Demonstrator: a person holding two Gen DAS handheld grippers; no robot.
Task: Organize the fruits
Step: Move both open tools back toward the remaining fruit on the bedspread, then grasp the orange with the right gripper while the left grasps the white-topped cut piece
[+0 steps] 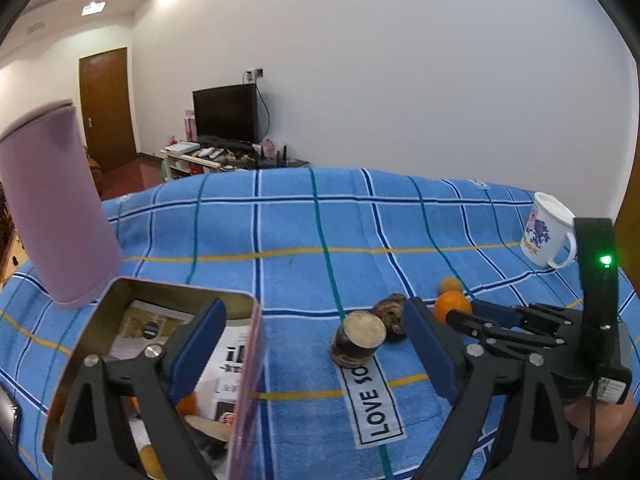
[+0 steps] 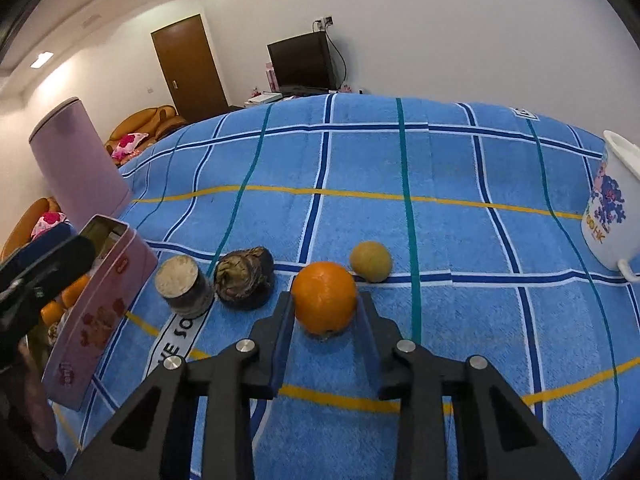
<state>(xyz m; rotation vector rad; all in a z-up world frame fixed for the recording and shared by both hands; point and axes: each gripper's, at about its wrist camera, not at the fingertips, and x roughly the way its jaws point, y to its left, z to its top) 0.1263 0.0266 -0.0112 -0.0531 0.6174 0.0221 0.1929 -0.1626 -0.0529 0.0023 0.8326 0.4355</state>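
The right gripper (image 2: 325,322) has its fingers on either side of the orange (image 2: 324,303), seemingly closing to grasp it; next comes lifting it into the pink tin (image 2: 100,304) left of the orange; the left gripper (image 1: 316,344) hangs released over the tin's edge; the cloth label (image 1: 372,404) reads "LOVE SO".

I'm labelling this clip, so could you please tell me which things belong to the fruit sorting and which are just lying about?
Belongs to the job:
- orange between the right tongs
- small yellowish fruit
- pink tin already holding oranges
- left tongs, open

Unclear: two dark brown items beside the tin

Lying about:
- pink cylinder
- white mug
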